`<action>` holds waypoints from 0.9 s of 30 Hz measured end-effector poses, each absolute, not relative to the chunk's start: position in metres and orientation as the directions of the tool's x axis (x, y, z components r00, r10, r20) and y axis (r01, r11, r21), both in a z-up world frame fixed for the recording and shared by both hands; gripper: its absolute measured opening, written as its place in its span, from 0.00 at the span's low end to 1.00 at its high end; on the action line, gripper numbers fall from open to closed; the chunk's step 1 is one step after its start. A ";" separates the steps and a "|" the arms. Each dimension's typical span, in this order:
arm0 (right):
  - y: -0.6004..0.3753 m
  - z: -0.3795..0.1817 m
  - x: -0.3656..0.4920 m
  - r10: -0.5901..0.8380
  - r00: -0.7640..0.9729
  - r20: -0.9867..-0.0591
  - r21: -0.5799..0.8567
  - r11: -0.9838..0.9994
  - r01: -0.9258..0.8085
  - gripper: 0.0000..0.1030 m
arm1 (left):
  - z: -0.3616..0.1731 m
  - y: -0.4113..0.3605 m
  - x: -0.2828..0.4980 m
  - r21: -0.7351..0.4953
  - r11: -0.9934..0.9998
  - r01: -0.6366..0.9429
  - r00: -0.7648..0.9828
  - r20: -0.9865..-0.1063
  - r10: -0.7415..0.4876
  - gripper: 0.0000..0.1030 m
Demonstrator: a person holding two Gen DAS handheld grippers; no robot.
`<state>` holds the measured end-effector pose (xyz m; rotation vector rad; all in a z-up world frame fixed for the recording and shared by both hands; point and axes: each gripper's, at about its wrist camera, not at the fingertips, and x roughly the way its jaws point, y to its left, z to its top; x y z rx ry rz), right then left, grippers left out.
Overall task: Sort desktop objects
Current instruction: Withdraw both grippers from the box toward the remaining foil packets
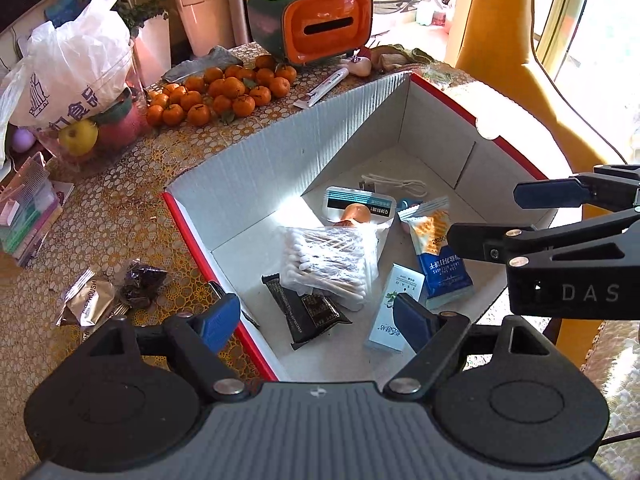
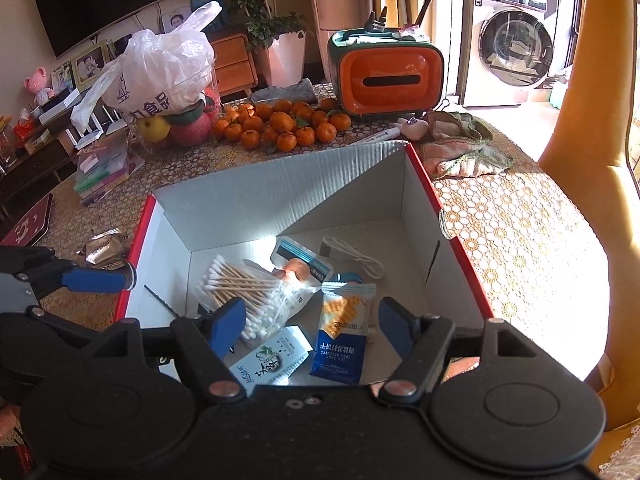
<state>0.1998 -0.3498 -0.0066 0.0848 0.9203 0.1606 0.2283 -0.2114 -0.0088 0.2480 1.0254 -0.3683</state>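
Tbl (image 2: 520, 240), box (image 2: 280, 184) w/ snacks, swabs (image 2: 248, 292)

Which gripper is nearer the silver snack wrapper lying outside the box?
Left. The left gripper is open at the box's near-left rim, beside the silver wrapper. The right gripper is open over the box interior, farther away.

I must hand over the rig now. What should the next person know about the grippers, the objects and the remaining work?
Left gripper: open, empty, over the near left edge of the box.
Right gripper: open, empty, over the near side of the box.
Done: cotton swabs, blue biscuit packet, black packet, small white carton and white cable lie in the box.
Left: silver wrapper and dark wrapper lie on the table left of the box, and a tube lies behind it.
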 end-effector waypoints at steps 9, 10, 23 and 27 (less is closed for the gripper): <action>-0.343 0.005 0.183 0.170 0.604 -0.778 0.136 0.985 -0.102 0.72 | 0.006 -0.198 0.207 0.003 0.911 0.413 0.499 -0.837 -0.223 0.98; -0.341 0.007 0.182 0.170 0.605 -0.778 0.134 0.985 -0.105 0.72 | 0.008 -0.195 0.205 0.000 0.911 0.412 0.501 -0.835 -0.227 0.99; -0.313 0.023 0.156 0.208 0.622 -0.755 0.141 0.978 -0.156 0.73 | 0.022 -0.158 0.174 -0.024 0.914 0.405 0.535 -0.804 -0.258 0.99; -0.302 0.029 0.147 0.215 0.637 -0.740 0.135 0.976 -0.173 0.74 | 0.026 -0.142 0.162 -0.024 0.917 0.398 0.559 -0.786 -0.263 0.99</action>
